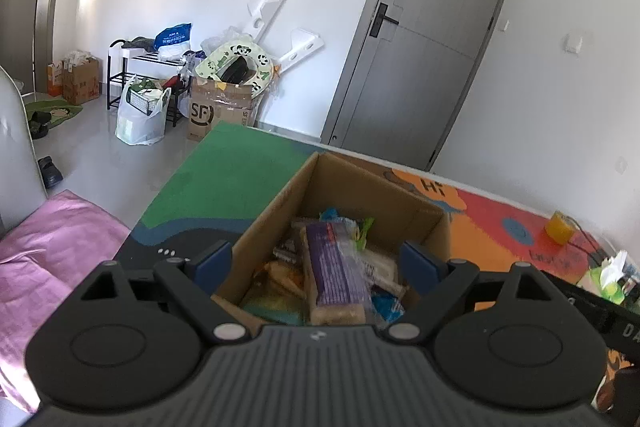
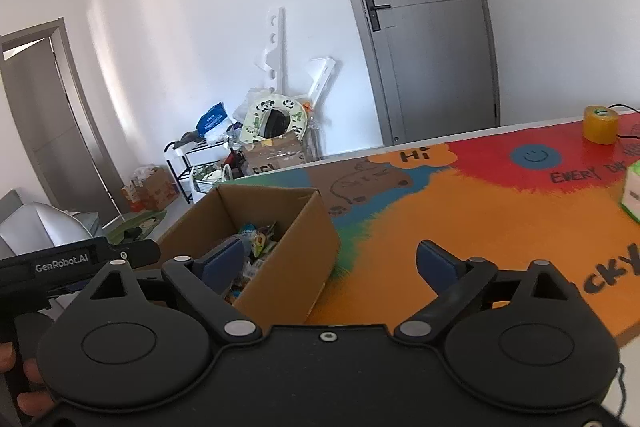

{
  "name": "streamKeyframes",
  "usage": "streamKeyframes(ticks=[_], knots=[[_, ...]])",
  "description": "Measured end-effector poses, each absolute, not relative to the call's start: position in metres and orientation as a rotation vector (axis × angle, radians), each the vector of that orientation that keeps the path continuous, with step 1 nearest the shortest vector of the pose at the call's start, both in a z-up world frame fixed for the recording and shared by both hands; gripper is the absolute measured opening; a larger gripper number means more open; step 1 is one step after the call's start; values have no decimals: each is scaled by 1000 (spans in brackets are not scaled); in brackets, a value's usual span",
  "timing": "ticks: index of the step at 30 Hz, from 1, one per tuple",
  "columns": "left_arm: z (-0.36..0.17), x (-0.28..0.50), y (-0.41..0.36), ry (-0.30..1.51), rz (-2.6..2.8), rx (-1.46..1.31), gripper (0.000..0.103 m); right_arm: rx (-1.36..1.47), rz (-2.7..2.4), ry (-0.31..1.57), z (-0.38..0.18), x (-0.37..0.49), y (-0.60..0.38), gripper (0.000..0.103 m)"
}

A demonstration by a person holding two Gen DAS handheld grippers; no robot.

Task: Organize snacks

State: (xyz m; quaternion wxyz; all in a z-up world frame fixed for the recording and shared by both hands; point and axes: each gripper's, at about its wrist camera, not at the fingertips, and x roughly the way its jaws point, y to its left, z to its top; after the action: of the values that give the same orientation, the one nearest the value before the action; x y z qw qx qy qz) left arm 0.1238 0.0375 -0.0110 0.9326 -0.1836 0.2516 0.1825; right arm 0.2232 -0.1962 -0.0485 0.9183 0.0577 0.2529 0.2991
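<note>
Snacks (image 1: 340, 267) already sit piled inside the cardboard box (image 1: 404, 205) on the counter (image 2: 460, 227) — likely near done, with no loose snack visible there; left claw (image 1: 316, 263) and right claw (image 2: 334, 263) both gape empty

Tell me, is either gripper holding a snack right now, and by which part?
Neither. The left gripper and the right gripper both stand open with nothing pressed between their pads; the snacks lie loose in the cardboard box.
</note>
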Motion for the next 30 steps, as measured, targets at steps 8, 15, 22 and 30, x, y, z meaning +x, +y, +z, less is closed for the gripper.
streamKeyframes(ticks=[8, 15, 22, 30], knots=[[-1, 109, 22, 513, 322, -332, 97, 155, 574, 505, -41, 204, -219, 103], [3, 97, 7, 511, 257, -315, 99, 168, 548, 492, -37, 188, -234, 103], [5, 88, -2, 516, 235, -305, 102, 182, 515, 472, -33, 173, -248, 103], [8, 74, -4, 511, 225, -307, 102, 184, 485, 451, -30, 155, -261, 103]])
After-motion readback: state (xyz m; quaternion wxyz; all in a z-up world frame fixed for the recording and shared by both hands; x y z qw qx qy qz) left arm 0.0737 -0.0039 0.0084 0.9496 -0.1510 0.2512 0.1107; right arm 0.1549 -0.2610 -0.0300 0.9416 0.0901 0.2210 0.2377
